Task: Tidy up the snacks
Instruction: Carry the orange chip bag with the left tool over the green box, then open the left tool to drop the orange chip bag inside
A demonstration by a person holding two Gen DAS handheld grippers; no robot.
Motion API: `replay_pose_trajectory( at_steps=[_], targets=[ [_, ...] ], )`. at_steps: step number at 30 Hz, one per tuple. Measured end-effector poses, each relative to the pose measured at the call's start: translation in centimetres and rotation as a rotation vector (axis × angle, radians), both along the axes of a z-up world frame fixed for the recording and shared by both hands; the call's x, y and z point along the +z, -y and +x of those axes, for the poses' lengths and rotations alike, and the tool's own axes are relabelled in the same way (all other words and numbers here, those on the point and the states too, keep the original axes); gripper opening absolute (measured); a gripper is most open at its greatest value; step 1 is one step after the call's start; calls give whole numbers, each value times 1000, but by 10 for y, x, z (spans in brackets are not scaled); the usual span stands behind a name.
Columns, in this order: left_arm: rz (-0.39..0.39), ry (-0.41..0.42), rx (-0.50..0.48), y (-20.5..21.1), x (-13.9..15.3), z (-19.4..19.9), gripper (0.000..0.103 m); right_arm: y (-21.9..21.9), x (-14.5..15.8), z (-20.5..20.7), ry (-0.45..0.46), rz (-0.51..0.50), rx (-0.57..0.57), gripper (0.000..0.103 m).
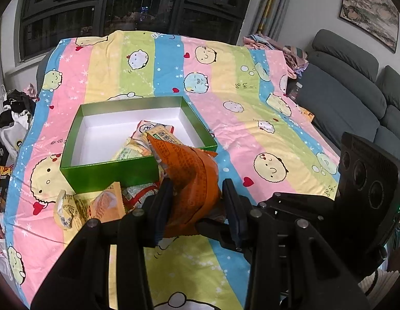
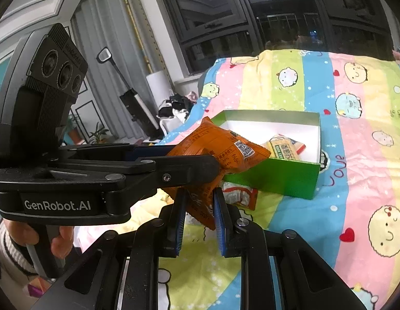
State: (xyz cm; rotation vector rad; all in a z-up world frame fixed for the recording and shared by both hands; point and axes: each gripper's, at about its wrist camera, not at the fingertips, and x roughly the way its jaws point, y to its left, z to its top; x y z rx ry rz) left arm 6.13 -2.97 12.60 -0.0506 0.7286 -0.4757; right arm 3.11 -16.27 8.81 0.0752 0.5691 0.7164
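Clearly, you had both claws clamped on the same orange snack packet (image 1: 192, 180): your left gripper (image 1: 197, 193) pinched its lower body, and your right gripper (image 2: 198, 201) bit a bottom corner of it. From the right wrist view, the left gripper (image 2: 189, 160) crossed the picture sideways and covered the packet's middle, so only the printed end with its square code and the corner between your right pads (image 2: 220, 222) showed. How much of the wrapper lay behind the left tool's finger could not be made out.

The packet hung above the striped cartoon sheet (image 1: 251, 129), its top leaning over the near wall of the green box (image 1: 109, 175). That box stood open on the sheet with a few pale snack packs (image 1: 145, 139) lying in its white interior; the orange packet hid part of them, and their print was too small to read. More packets (image 1: 96, 206) lay on the sheet just in front of the box, partly cut off by your left gripper's dark frame, so their count was unclear.

Your hand (image 2: 58, 240) on the left tool's handle showed only as fingers and a striped sleeve at the picture's edge. A grey sofa (image 1: 355, 98) sat beside the sheet, its far end cropped.
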Motion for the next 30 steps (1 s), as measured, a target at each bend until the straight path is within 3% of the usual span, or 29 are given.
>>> replay_pose_trajectory(
  at_steps=[8,17,30],
  targets=[
    [-25,3,13,-11,12,35,38,-11,14,30,25,-23,-1,23],
    [-77,-20,33,-32,28,102,38,-23,33,96,41,-19,8,23],
    [-98,-168,83,-44,-21,165,38,-37,-3,169,-134,-64,23,23]
  ],
)
